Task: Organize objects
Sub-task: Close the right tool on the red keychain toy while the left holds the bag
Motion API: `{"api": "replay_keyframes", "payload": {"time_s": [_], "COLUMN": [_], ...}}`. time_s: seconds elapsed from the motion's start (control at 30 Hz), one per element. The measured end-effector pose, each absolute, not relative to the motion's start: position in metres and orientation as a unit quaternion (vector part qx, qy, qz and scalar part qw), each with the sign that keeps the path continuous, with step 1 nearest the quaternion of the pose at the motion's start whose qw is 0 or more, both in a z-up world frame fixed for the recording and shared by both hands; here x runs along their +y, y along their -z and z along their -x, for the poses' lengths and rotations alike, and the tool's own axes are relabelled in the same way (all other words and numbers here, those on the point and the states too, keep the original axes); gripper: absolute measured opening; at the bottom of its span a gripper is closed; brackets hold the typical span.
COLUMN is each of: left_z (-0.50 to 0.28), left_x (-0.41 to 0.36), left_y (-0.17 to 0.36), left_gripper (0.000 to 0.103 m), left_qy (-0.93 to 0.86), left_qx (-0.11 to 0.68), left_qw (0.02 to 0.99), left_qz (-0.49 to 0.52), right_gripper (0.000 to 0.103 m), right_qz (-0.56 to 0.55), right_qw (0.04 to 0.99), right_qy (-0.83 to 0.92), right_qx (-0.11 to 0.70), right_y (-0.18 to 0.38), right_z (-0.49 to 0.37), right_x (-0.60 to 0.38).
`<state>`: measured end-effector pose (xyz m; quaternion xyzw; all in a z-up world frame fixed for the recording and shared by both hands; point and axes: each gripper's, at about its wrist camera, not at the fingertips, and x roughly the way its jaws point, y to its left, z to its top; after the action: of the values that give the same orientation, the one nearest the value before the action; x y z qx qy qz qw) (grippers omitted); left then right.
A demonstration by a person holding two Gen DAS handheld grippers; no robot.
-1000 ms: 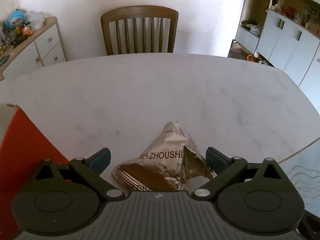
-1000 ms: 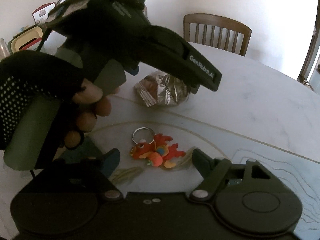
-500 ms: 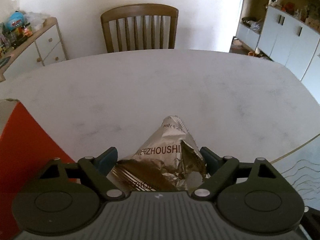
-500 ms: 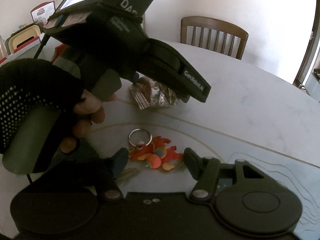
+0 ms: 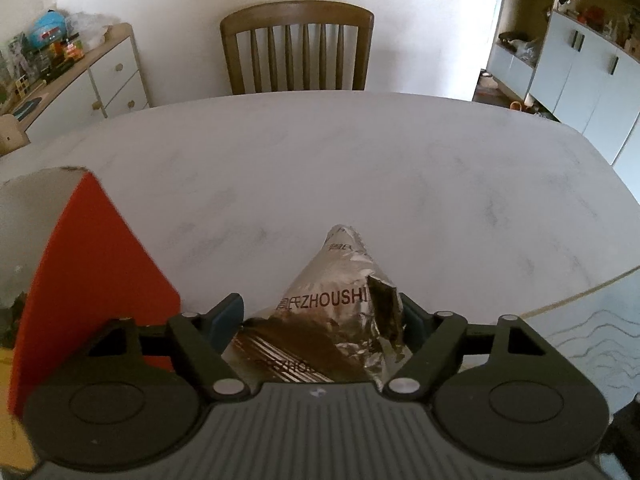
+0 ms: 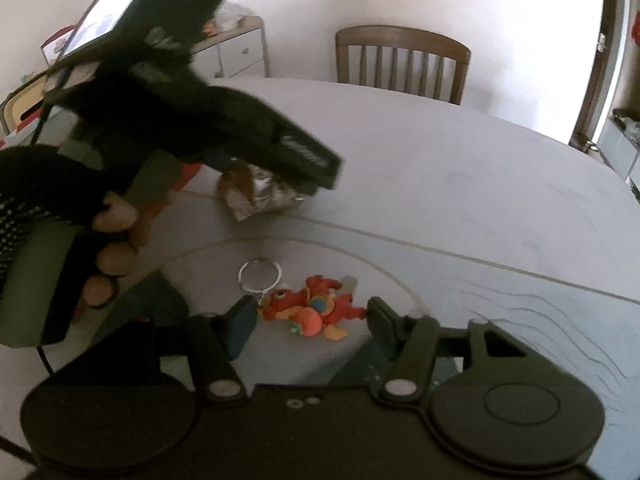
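The left gripper [image 5: 322, 314] had its jaws just closing onto the foil packet [image 5: 336, 312] on the pale bench [image 5: 360, 168], while the right gripper [image 6: 308, 324] stood part-open astride the orange keychain [image 6: 312, 310] nearer in.

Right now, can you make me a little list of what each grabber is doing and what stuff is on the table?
left gripper: jaws have just been closing, pads against the silver foil snack packet
right gripper: jaws have just been closing around the red dragon keychain, not pressing it yet
keychain rests on: pale blue mat
beside packet: orange box
surface: white marble table
behind table: wooden chair
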<state>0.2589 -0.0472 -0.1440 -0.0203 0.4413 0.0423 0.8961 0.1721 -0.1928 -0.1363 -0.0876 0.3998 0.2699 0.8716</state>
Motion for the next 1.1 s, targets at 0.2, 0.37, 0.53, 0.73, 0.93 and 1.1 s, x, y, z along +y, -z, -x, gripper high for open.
{"api": "replay_keyframes", "payload": {"time_s": [0.2, 0.37, 0.53, 0.73, 0.93, 1.1], "left_z": [-0.241, -0.223, -0.205, -0.185, -0.164, -0.146], "left_x": [-0.050, -0.053, -0.056, -0.055, -0.050, -0.042], "left_y": [0.135, 0.121, 0.100, 0.076, 0.055, 0.038], "left_gripper": [0.079, 0.079, 0.079, 0.079, 0.079, 0.079], "left_qy": [-0.038, -0.036, -0.027, -0.019, -0.011, -0.008], "left_qx": [0.443, 0.441, 0.435, 0.430, 0.422, 0.411], "left_qw": [0.895, 0.897, 0.900, 0.903, 0.906, 0.912], "left_qz": [0.016, 0.019, 0.012, 0.018, 0.017, 0.006], "right_gripper": [0.059, 0.059, 0.059, 0.059, 0.059, 0.059], "right_qz": [0.073, 0.055, 0.048, 0.038, 0.034, 0.028], "right_qw": [0.876, 0.879, 0.884, 0.891, 0.898, 0.903], "right_qy": [-0.252, -0.234, -0.222, -0.217, -0.219, -0.226], "right_qx": [0.404, 0.411, 0.408, 0.397, 0.381, 0.365], "right_y": [0.128, 0.124, 0.116, 0.098, 0.076, 0.055], "right_z": [-0.168, -0.167, -0.162, -0.151, -0.143, -0.134], "right_x": [-0.213, -0.230, -0.241, -0.247, -0.246, -0.240]}}
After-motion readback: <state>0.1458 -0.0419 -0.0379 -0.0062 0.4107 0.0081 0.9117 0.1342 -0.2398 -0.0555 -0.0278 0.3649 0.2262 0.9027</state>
